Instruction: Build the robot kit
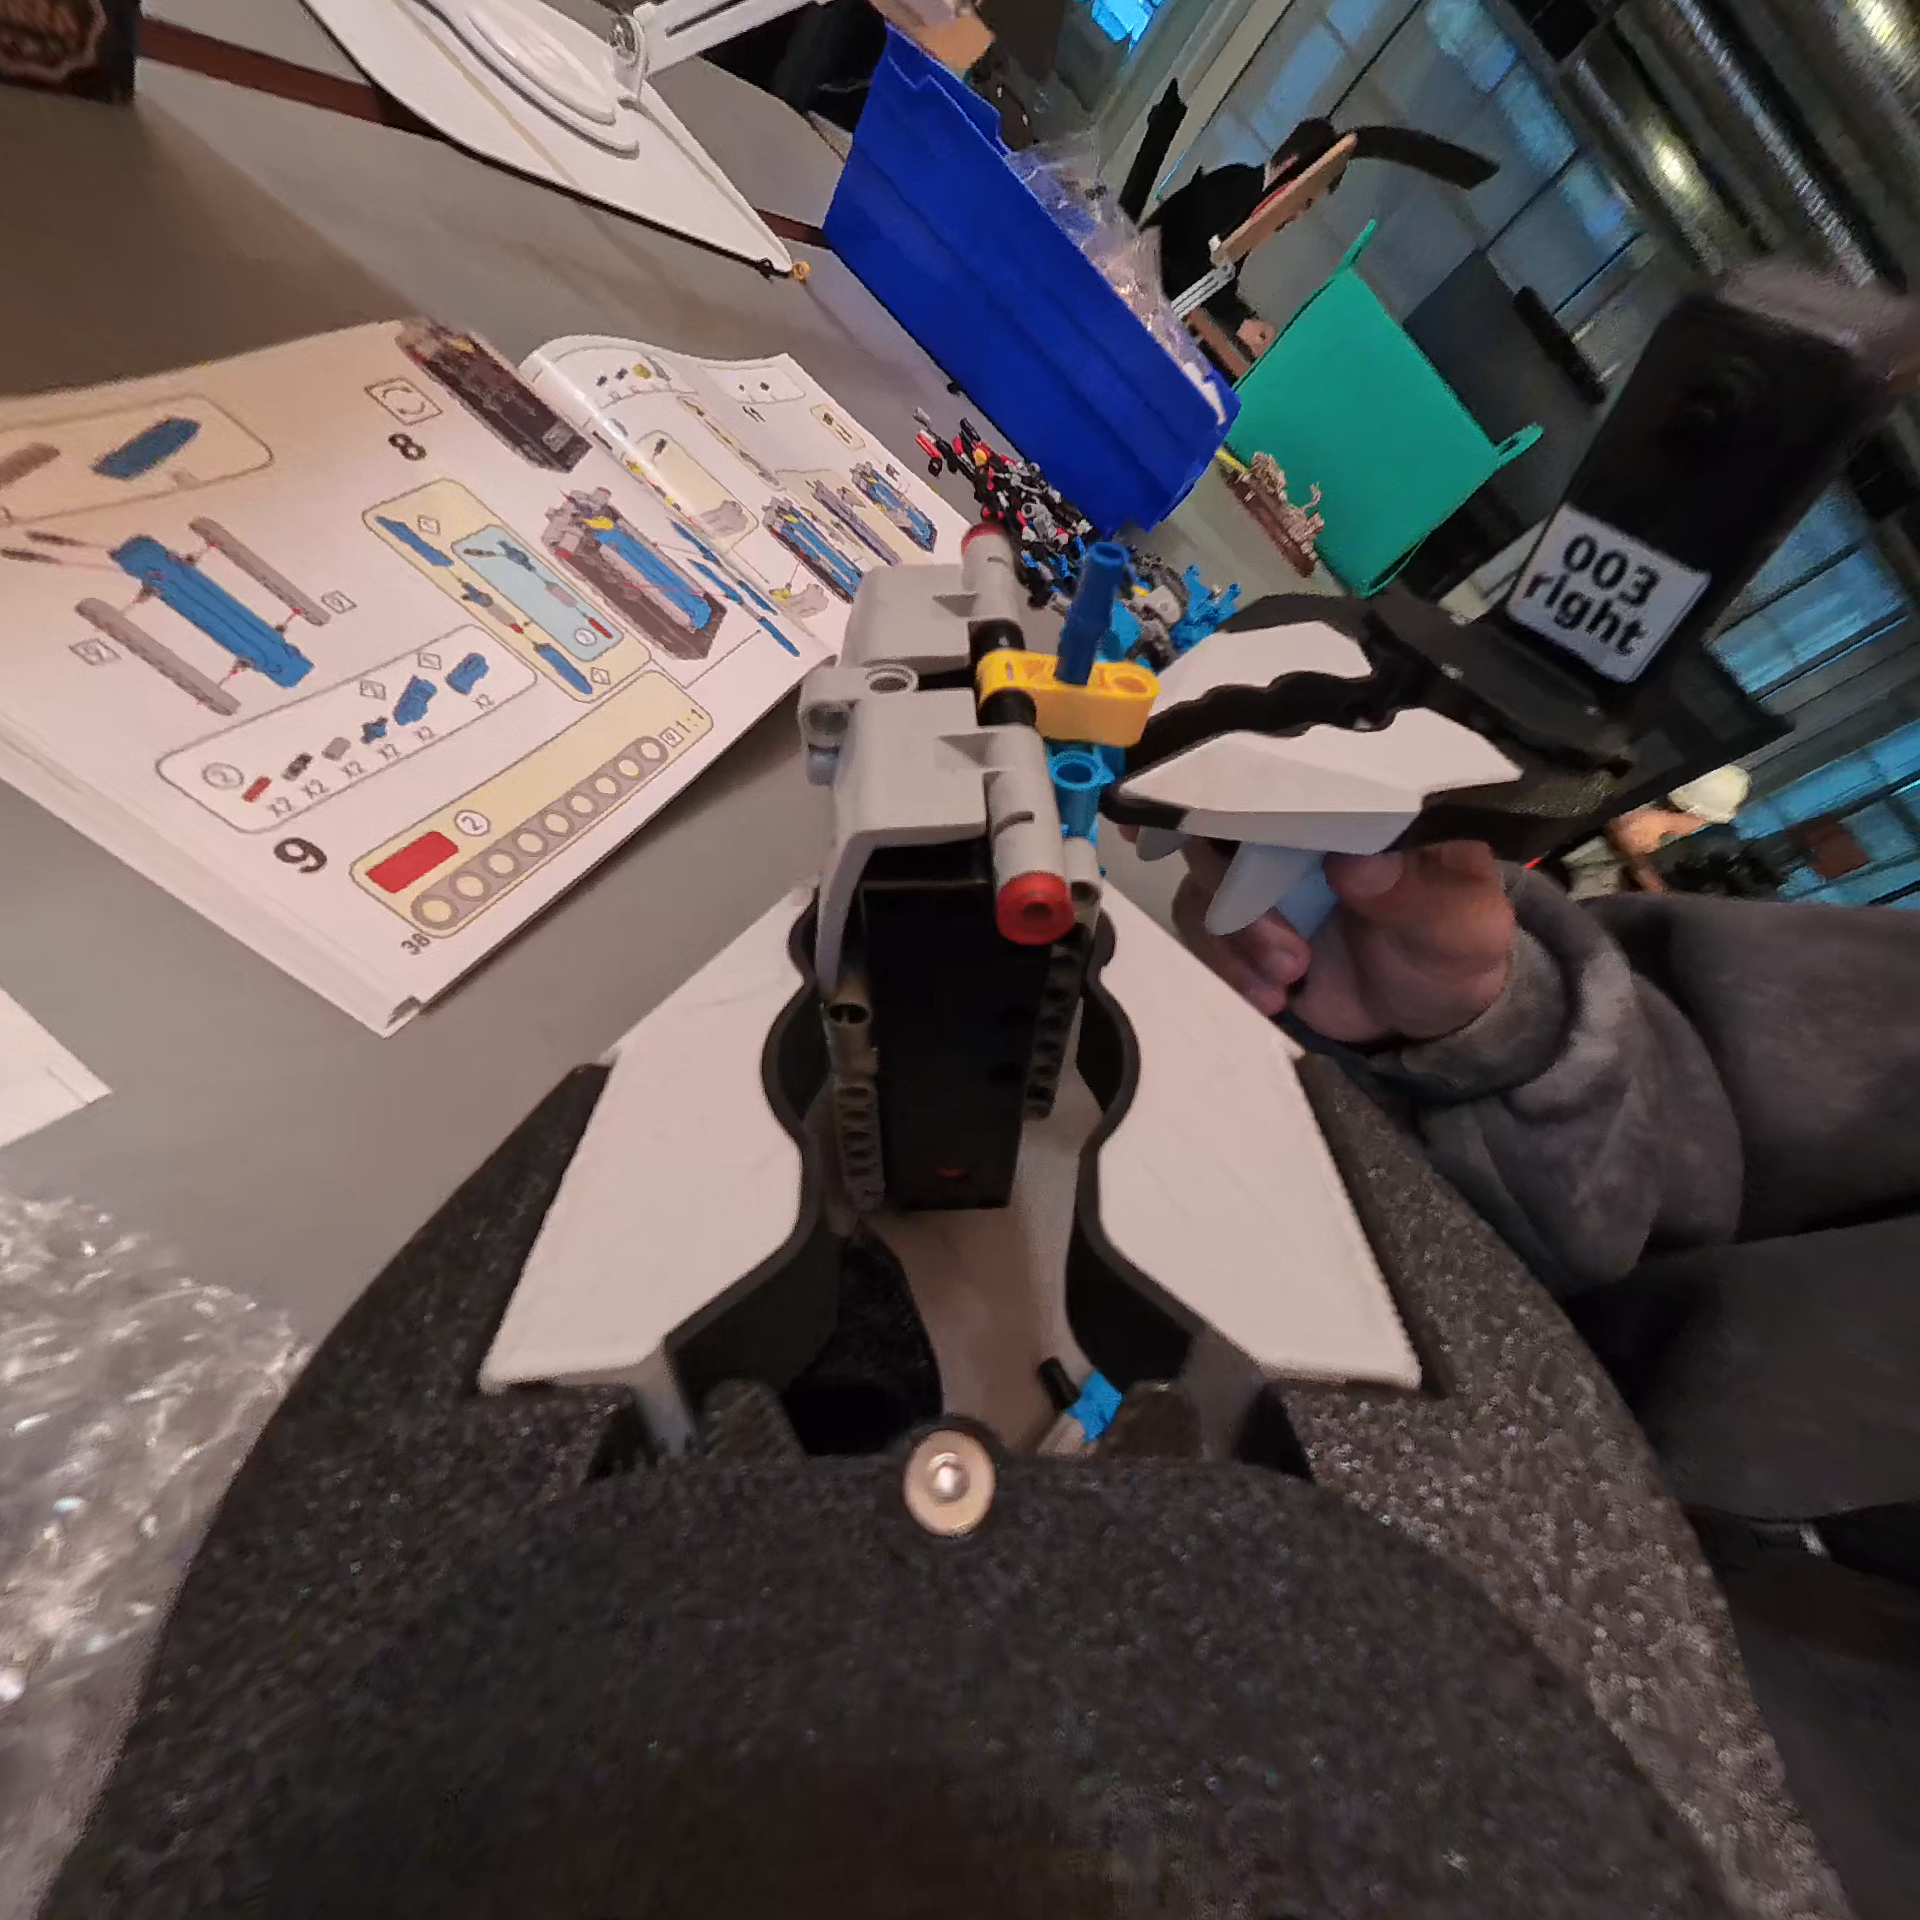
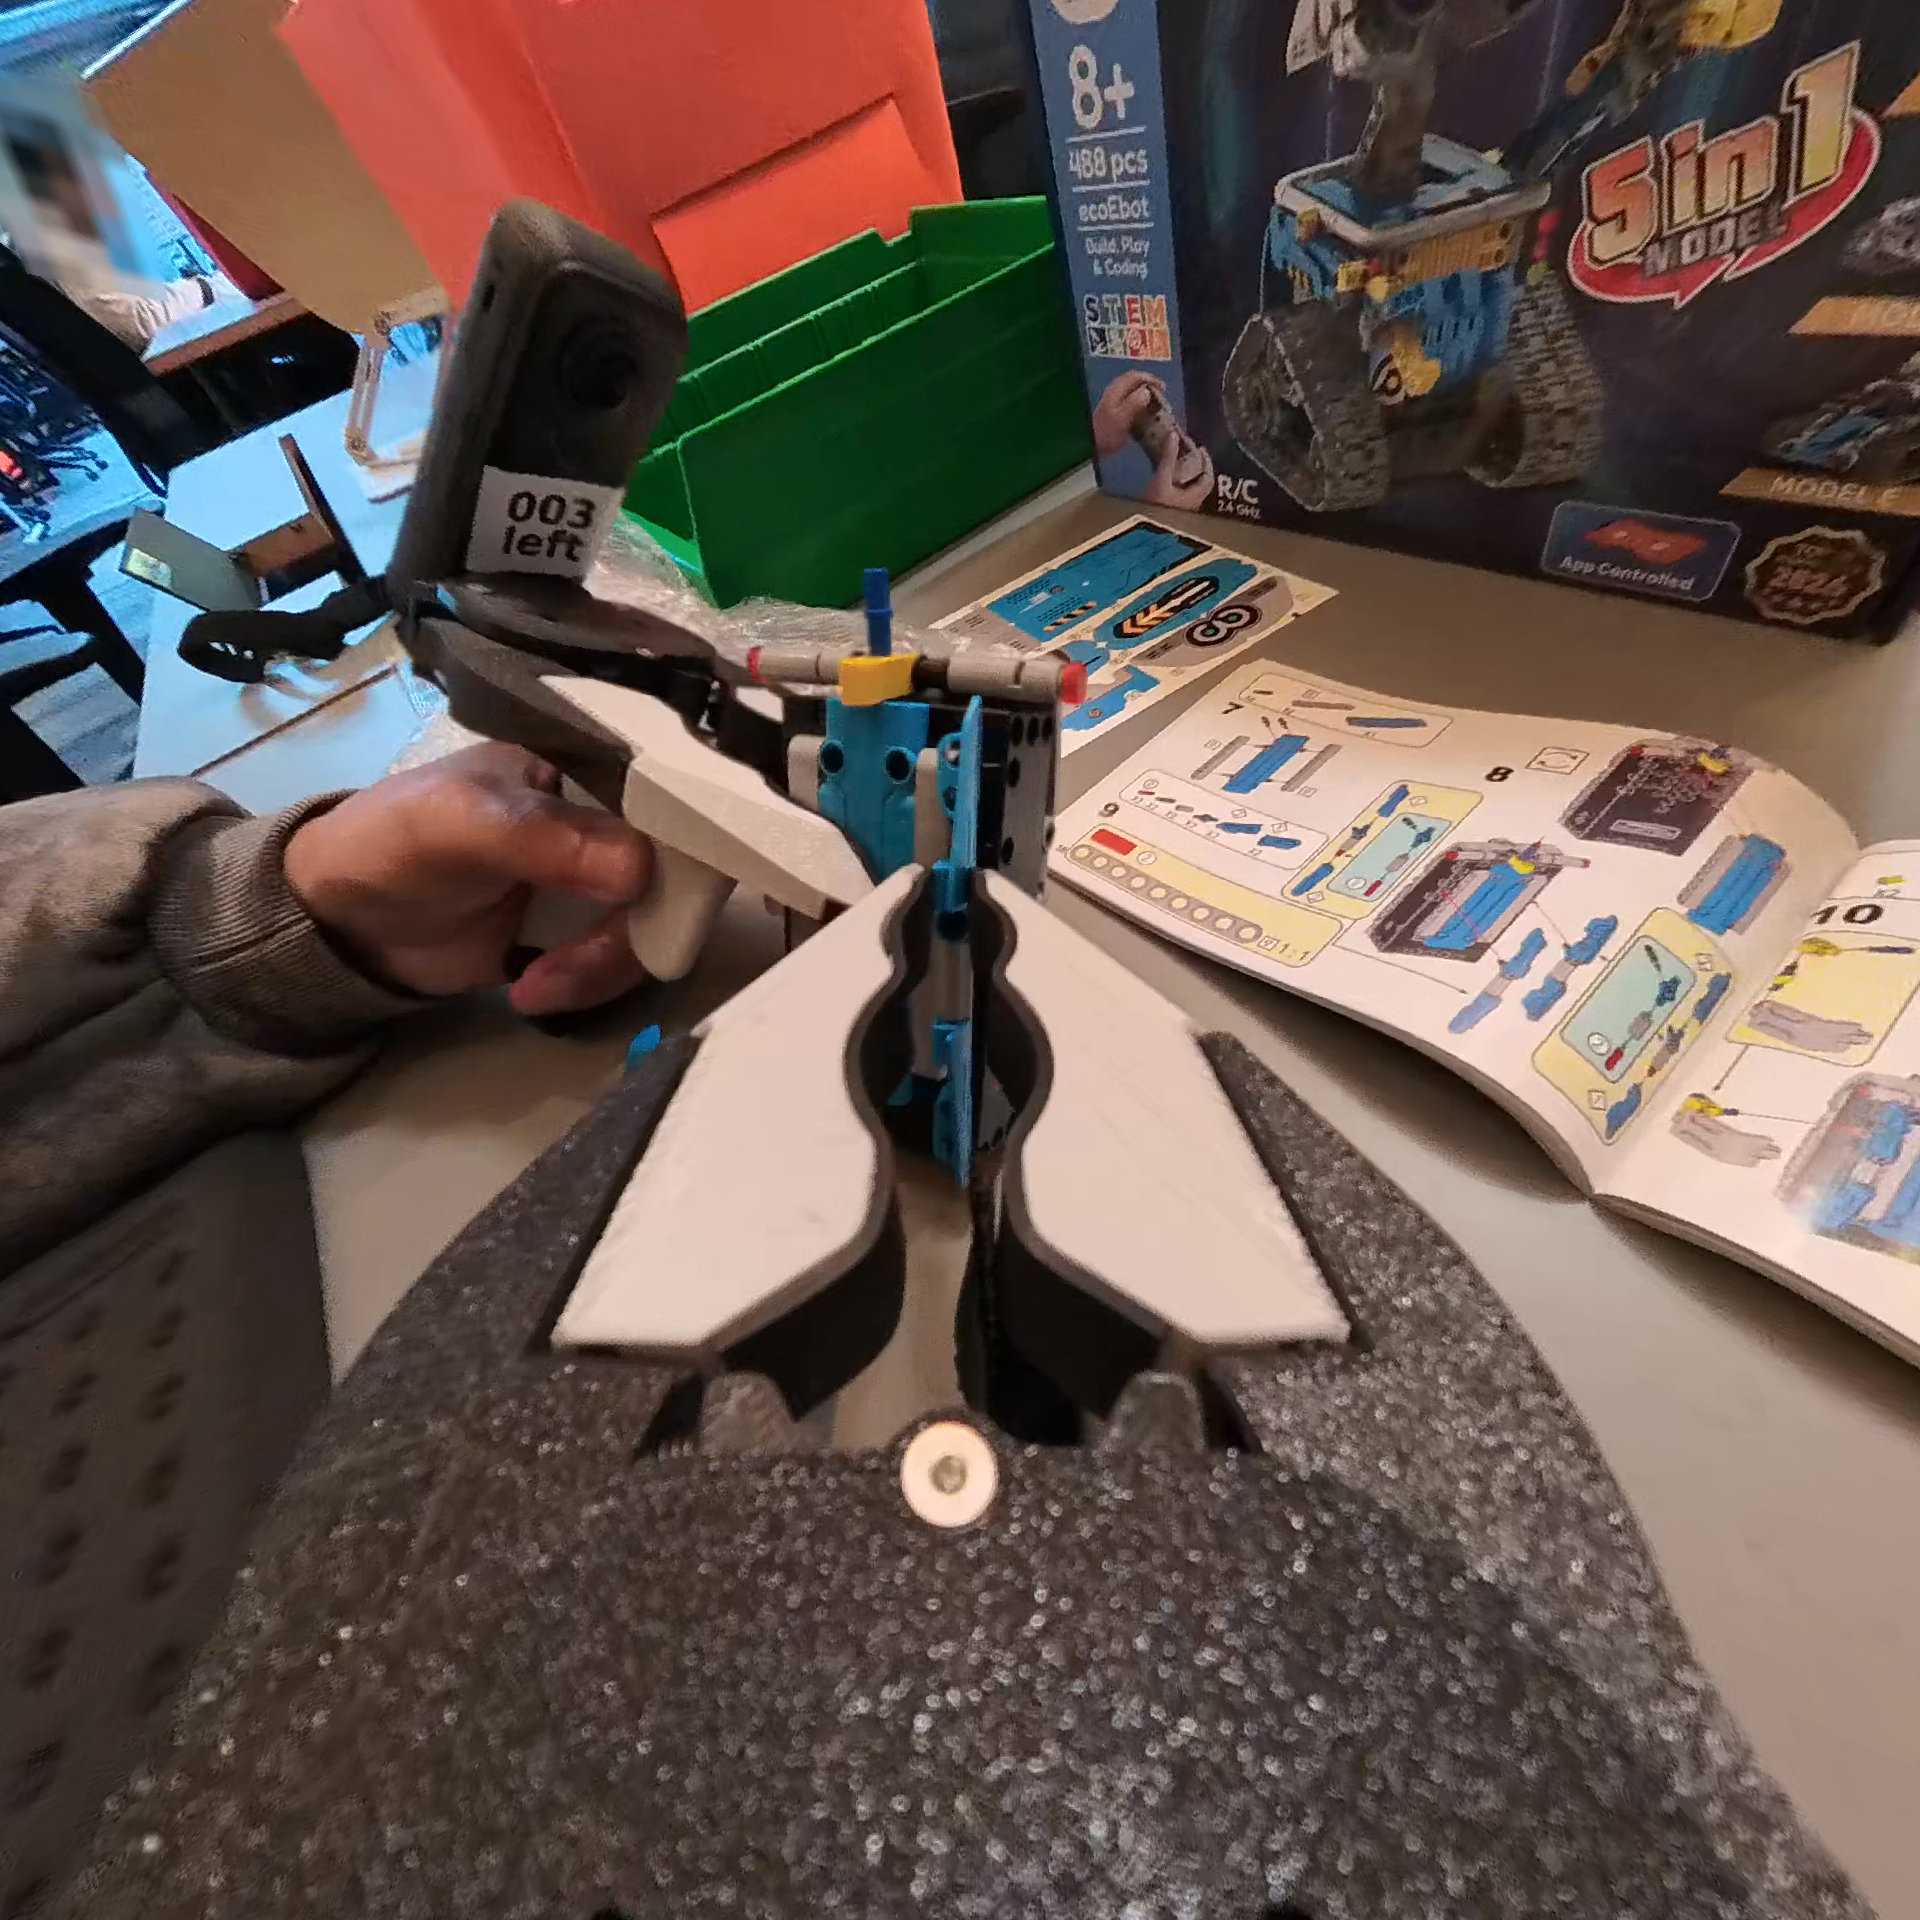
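**Two grippers closing on one brick model**

On the grey table (image 2: 1558, 1507), an open booklet (image 2: 1507, 935) is lying at 2 o'clock of the right gripper (image 2: 951, 914), with a printed box (image 2: 1507, 260) standing at 1 o'clock and a green bin (image 2: 873, 416) at 12. The model (image 1: 935, 935), a black block with grey shell, blue studded beams and a red-tipped grey axle, is sitting dead ahead between both grippers, long axis running along the left gripper (image 1: 951, 997). The left jaws are clamping the black block's sides. The right jaws are pinching a thin blue panel (image 2: 961, 904) on the model's side. A small yellow beam (image 1: 1070, 691) is capping the top at 12 o'clock.
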The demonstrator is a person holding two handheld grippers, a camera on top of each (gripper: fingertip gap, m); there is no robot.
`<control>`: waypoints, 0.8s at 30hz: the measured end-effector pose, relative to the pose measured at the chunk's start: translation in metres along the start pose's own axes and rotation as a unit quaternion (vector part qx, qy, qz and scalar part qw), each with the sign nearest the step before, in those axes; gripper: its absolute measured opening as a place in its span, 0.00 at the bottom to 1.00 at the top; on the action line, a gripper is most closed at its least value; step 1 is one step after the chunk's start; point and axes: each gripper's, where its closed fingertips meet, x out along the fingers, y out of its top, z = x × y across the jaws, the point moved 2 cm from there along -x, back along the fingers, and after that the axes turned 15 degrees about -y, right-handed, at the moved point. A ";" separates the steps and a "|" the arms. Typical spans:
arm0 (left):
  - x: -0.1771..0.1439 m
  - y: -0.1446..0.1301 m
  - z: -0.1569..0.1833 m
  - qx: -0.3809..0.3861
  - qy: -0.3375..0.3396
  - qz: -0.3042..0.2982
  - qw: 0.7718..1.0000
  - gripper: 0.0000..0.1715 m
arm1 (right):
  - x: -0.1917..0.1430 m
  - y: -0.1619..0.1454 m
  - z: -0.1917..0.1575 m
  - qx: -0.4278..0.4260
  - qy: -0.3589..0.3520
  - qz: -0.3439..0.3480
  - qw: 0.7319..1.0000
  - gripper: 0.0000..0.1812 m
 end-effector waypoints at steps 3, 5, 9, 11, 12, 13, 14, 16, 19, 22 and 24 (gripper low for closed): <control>0.001 -0.001 -0.002 -0.034 -0.013 0.005 0.999 0.26 | 0.003 0.003 0.003 0.026 0.002 0.000 1.000 0.03; 0.002 -0.002 -0.002 -0.048 -0.015 0.009 0.999 0.26 | 0.006 0.005 0.006 0.038 -0.001 -0.004 0.999 0.03; 0.002 -0.001 -0.004 -0.066 -0.016 0.018 0.998 0.26 | 0.008 0.005 0.008 0.066 0.005 -0.008 0.998 0.03; 0.002 -0.001 -0.006 -0.085 -0.020 0.023 0.996 0.26 | 0.010 0.005 0.008 0.072 0.000 -0.009 0.997 0.03; 0.002 -0.002 -0.007 -0.100 -0.025 0.026 0.994 0.26 | 0.012 0.005 0.009 0.070 -0.005 -0.008 0.998 0.03; 0.002 -0.002 -0.008 -0.111 -0.027 0.029 0.993 0.26 | 0.014 0.005 0.009 0.067 -0.008 -0.007 0.998 0.03; 0.001 -0.002 -0.009 -0.118 -0.028 0.031 0.992 0.26 | 0.015 0.004 0.009 0.066 -0.010 -0.006 0.998 0.03; 0.001 -0.002 -0.010 -0.132 -0.029 0.035 0.990 0.26 | 0.015 0.004 0.008 0.063 -0.012 -0.005 0.998 0.04; -0.001 -0.002 -0.013 -0.152 -0.031 0.042 0.987 0.26 | 0.017 0.002 0.008 0.051 -0.015 -0.009 0.999 0.04; -0.001 -0.002 -0.012 -0.150 -0.029 0.041 0.987 0.26 | 0.016 0.001 0.007 0.045 -0.016 -0.009 0.999 0.04; -0.001 -0.002 -0.012 -0.149 -0.030 0.041 0.988 0.26 | 0.018 -0.002 0.010 0.044 -0.024 -0.016 0.999 0.04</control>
